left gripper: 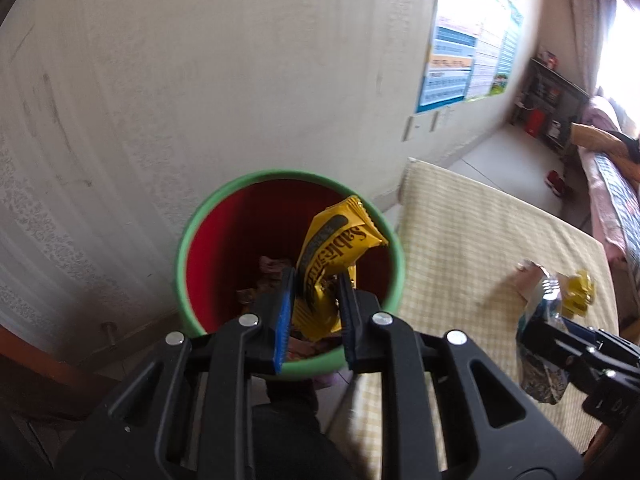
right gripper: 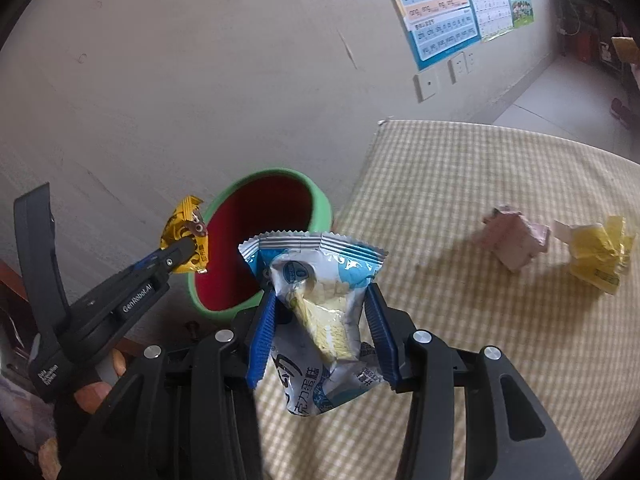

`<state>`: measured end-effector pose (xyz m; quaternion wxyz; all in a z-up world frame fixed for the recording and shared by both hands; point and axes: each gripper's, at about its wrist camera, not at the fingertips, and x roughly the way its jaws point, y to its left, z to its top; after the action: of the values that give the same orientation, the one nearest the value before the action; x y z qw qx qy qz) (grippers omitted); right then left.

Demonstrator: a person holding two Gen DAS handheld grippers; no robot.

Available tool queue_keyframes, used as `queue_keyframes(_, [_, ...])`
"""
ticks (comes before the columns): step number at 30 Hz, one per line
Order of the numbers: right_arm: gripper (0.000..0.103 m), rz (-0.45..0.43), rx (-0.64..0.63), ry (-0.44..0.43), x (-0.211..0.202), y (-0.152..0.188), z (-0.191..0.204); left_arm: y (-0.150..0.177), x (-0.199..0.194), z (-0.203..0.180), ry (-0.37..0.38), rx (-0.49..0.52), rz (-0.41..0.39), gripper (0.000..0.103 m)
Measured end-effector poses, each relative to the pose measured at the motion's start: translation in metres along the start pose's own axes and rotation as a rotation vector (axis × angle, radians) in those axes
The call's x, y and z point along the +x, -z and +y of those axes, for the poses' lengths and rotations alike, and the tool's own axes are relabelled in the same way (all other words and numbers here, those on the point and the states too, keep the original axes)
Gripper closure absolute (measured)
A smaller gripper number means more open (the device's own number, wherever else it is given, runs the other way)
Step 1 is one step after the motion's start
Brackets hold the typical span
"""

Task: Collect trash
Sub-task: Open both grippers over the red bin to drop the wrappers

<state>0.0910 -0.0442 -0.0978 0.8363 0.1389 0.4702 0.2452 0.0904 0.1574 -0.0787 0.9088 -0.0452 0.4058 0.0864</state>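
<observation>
A round bin (left gripper: 188,280) with a green rim and red inside stands on the floor by the wall, left of the table; dark wrappers lie at its bottom. My left gripper (left gripper: 314,280) is shut on a yellow snack wrapper (left gripper: 336,248) and holds it over the bin's mouth. In the right wrist view the same left gripper (right gripper: 188,250) and yellow wrapper (right gripper: 184,224) hang at the bin's (right gripper: 320,208) left rim. My right gripper (right gripper: 322,300) is shut on a blue and white snack packet (right gripper: 320,292) above the table's left edge.
The table wears a yellow checked cloth (right gripper: 460,184). On it lie a crumpled pink wrapper (right gripper: 514,240) and a crumpled yellow wrapper (right gripper: 600,252). The white wall (left gripper: 200,80) with posters stands behind the bin. A bed (left gripper: 612,200) lies at far right.
</observation>
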Motion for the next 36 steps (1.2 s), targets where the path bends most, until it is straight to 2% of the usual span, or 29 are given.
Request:
queue_keyframes(5, [0.059,0.029,-0.029,-0.051,0.035,-0.024,0.03,-0.012,0.018,0.026,-0.013,-0.049,0.015,0.084])
queue_keyframes(12, [0.058,0.085,-0.012,-0.097,0.082,-0.04,0.049,-0.019,0.037,0.053,-0.026,-0.101,0.052,0.084])
queue_keyframes(13, [0.057,0.088,-0.011,-0.105,0.086,-0.041,0.052,-0.02,0.039,0.057,-0.033,-0.112,0.056,0.081])
queue_keyframes(14, [0.054,0.093,-0.01,-0.118,0.09,-0.042,0.054,-0.02,0.041,0.061,-0.034,-0.129,0.061,0.068])
queue_keyframes(15, [0.048,0.097,-0.009,-0.123,0.092,-0.042,0.056,-0.019,0.042,0.064,-0.035,-0.147,0.06,0.051])
queue_keyframes(16, [0.043,0.09,-0.006,-0.126,0.092,-0.042,0.055,-0.017,0.04,0.067,-0.035,-0.164,0.05,0.046])
queue_keyframes(18, [0.039,0.073,0.003,-0.115,0.089,-0.041,0.05,-0.015,0.039,0.064,-0.043,-0.152,0.049,0.044])
queue_keyframes(20, [0.038,0.04,0.03,-0.079,0.075,-0.039,0.031,-0.012,0.039,0.058,-0.047,-0.123,0.049,0.04])
queue_keyframes(22, [0.036,-0.017,0.045,-0.007,0.052,-0.035,0.006,-0.009,0.036,0.05,-0.047,-0.085,0.038,0.036])
queue_keyframes(25, [0.032,-0.103,0.053,0.166,0.01,-0.027,-0.046,-0.004,0.03,0.034,-0.017,-0.048,0.03,0.032])
queue_keyframes(29, [0.032,-0.183,0.214,0.383,-0.038,-0.01,-0.131,0.0,0.023,0.01,0.038,-0.032,0.025,0.03])
queue_keyframes(33, [0.032,-0.204,0.397,0.456,-0.054,0.0,-0.197,0.006,0.016,-0.02,0.112,-0.006,0.038,0.029])
queue_keyframes(36, [0.032,-0.157,0.492,0.433,-0.041,0.002,-0.227,0.013,0.013,-0.045,0.155,0.029,0.06,0.029])
